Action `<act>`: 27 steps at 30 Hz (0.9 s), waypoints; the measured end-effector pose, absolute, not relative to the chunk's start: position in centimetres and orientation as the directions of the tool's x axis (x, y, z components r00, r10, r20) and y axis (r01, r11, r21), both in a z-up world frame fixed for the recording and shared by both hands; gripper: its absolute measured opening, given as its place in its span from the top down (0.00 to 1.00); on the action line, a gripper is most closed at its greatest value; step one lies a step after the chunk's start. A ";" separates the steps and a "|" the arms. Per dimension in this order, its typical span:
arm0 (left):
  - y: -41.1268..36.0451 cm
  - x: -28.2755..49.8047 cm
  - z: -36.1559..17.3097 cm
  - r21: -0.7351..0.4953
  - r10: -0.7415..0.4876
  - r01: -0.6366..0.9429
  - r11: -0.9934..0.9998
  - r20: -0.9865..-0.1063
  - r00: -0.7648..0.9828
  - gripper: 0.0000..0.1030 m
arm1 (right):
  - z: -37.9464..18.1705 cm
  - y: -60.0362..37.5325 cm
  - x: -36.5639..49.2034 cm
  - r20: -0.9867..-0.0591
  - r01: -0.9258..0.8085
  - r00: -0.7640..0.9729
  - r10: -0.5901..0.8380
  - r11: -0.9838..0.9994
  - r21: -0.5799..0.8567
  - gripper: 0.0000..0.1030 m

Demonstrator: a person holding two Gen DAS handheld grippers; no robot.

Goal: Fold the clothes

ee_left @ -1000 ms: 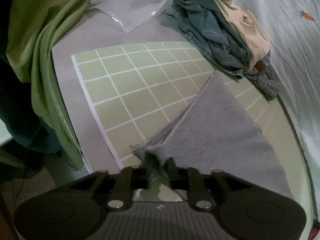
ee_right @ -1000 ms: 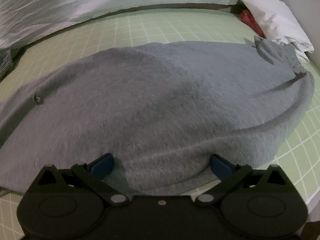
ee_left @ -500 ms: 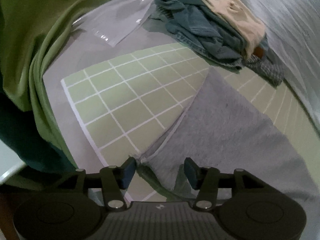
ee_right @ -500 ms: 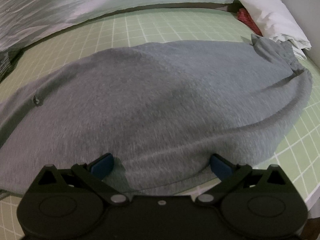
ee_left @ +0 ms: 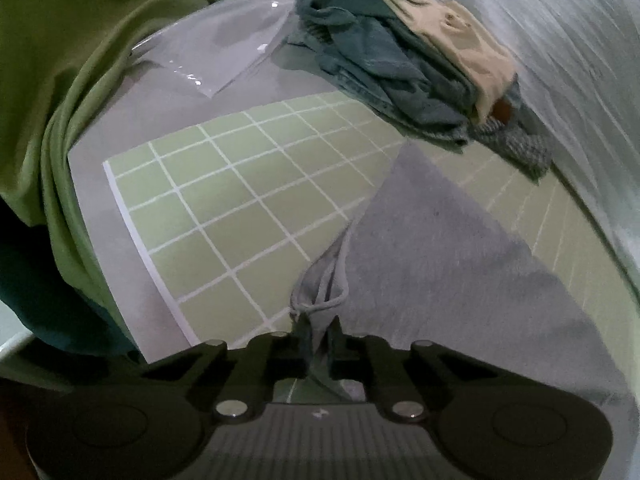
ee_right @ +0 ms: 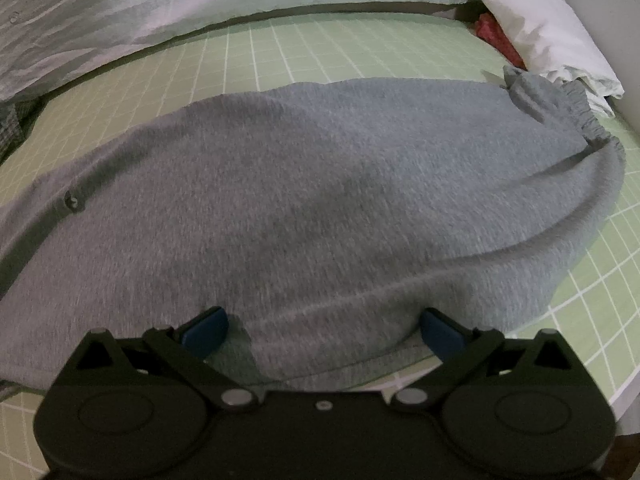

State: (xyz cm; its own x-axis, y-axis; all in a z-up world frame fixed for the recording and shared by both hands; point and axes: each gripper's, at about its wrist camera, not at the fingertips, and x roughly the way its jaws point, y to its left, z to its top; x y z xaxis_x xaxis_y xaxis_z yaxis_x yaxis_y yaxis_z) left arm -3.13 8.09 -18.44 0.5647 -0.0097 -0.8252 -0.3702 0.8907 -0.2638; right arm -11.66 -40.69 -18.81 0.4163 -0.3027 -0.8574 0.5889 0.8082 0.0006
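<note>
Left gripper (ee_left: 318,330) has its fingers pinched tight on a bunched corner of the grey garment (ee_left: 440,248), which runs away forward and right along the green grid mat (ee_left: 224,200). Right gripper (ee_right: 322,326) sits fingers wide, straddling the fleecy near edge. Beyond: a crumpled clothes pile (ee_left: 404,64), soft and unfolded.

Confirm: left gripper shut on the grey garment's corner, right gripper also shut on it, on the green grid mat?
Not quite. The right gripper is open: in the right wrist view its blue pads stand wide apart, with the grey garment between them. The left gripper is shut on the corner, and the garment lies on the green grid mat.
</note>
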 end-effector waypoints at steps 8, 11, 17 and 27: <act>10.5 -1.0 -16.5 -0.294 0.001 -0.372 0.881 -0.784 0.621 0.93 | -18.1 -40.3 -11.2 -0.865 0.645 0.345 -0.364 0.762 -0.063 0.00; 10.9 -0.4 -16.3 -0.288 -0.005 -0.356 0.889 -0.783 0.622 0.94 | -18.5 -40.2 -11.7 -0.865 0.670 0.337 -0.371 0.740 -0.056 0.00; 11.7 0.1 -16.9 -0.310 -0.048 -0.333 0.890 -0.792 0.609 0.94 | -18.5 -40.5 -12.7 -0.873 0.724 0.326 -0.363 0.690 -0.017 0.00; 5.6 2.3 -13.0 -0.334 -0.151 -0.143 0.932 -0.714 0.683 0.94 | -17.7 -42.3 -14.1 -0.872 0.736 0.348 -0.343 0.676 0.028 0.00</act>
State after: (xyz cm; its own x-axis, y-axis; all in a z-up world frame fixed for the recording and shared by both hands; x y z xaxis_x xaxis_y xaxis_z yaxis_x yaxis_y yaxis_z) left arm 2.33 5.64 -12.97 0.6833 -0.1512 -0.7143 -0.1426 0.9318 -0.3337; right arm -14.10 -42.27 -17.67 0.3483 -0.3431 -0.8723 0.7364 0.6760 0.0281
